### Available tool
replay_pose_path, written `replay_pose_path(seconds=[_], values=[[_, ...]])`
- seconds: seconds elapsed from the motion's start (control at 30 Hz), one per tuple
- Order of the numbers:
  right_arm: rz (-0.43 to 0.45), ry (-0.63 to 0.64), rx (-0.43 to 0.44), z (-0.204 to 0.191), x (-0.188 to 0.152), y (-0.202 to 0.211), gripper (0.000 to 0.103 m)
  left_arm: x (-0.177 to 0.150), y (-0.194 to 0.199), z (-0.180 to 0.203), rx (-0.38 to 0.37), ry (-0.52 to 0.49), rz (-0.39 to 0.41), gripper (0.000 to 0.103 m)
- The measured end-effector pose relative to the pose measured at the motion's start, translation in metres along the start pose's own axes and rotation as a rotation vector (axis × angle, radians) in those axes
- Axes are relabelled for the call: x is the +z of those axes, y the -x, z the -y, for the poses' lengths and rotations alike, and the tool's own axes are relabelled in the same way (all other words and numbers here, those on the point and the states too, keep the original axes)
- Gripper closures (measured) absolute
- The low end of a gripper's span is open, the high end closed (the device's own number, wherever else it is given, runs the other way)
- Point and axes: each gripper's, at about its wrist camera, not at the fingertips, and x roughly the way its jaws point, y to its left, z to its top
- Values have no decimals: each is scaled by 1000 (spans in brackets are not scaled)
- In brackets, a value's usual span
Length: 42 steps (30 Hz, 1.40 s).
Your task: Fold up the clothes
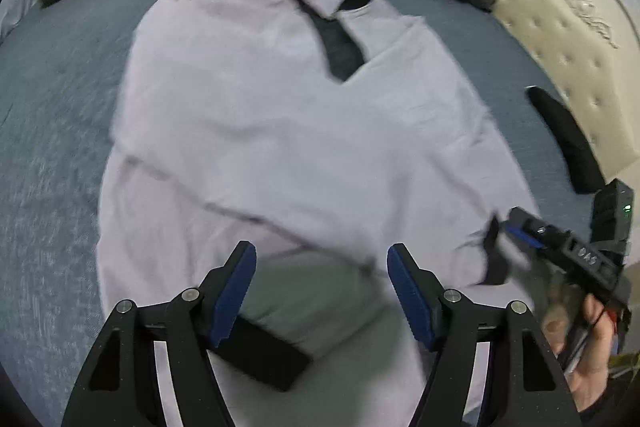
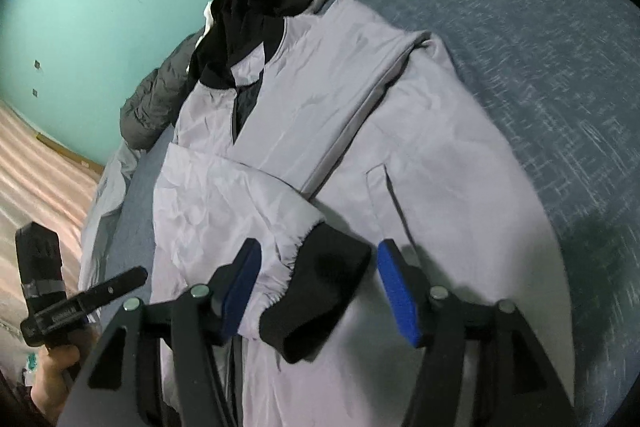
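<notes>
— Any writing in view?
— Only "DAS" on my right claw (image 1: 500, 227); its jaws are apart around nothing.
— The rest?
— My left claw (image 1: 322, 287) gapes, empty, over the lilac jacket (image 1: 280, 127), spread flat on a blue bed (image 2: 520, 47) beside a teal wall (image 2: 100, 7).
</notes>
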Motion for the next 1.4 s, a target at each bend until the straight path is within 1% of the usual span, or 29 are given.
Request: replay_pose_path(seconds=[0.07, 0.17, 0.4, 0.47, 0.5, 0.53, 0.57, 0.6, 0.63, 0.67, 0.7, 0.77, 0.87, 0.97, 1.1, 1.2, 1.27, 1.4], values=[[-23, -5, -16, 1, -1, -6, 42, -4, -7, -10, 7, 15, -18, 31], [-62, -33, -1, 5, -4, -14, 42, -8, -14, -17, 16, 24, -38, 31], [-78, -37, 32, 3, -7, -22, 42, -17, -16, -33, 38, 41, -41, 31], [-79, -34, 31, 2, -9, -26, 49, -18, -15, -37, 39, 45, -44, 31], [-77, -27, 24, 2, -10, -27, 60, -18, -14, -39, 39, 46, -45, 31], [-76, -19, 15, 1, -10, -26, 68, -18, -13, -41, 40, 47, -44, 30], [-74, -11, 6, 1, -11, -26, 73, -18, -12, -42, 41, 50, -42, 30], [-71, -5, 8, 1, -12, -25, 86, -18, -10, -44, 44, 53, -39, 30], [-66, 1, 9, 1, -12, -24, 94, -17, -8, -46, 48, 55, -37, 30], [-61, 7, 8, 1, -12, -23, 95, -17, -6, -48, 52, 57, -35, 30], [-52, 11, 11, 0, -12, -21, 99, -16, -4, -50, 54, 60, -31, 30], [-29, 21, 16, -2, -11, -16, 100, -14, 1, -54, 57, 63, -17, 30], [25, 40, 20, -7, -8, -1, 100, -10, 14, -62, 75, 62, 29, 30], [87, 58, 8, -10, -3, 18, 100, -4, 27, -79, 99, 97, 67, 30], [164, 14, -16, 1, 1, 41, 100, -1, 41, -100, 170, 106, 113, 29], [216, -32, -45, 14, 3, 52, 100, 1, 42, -112, 197, 115, 111, 29], [224, -51, -63, 23, 4, 56, 100, 4, 41, -116, 224, 99, 114, 29], [206, -65, -78, 29, 3, 51, 100, 14, 33, -118, 292, 42, 125, 29]])
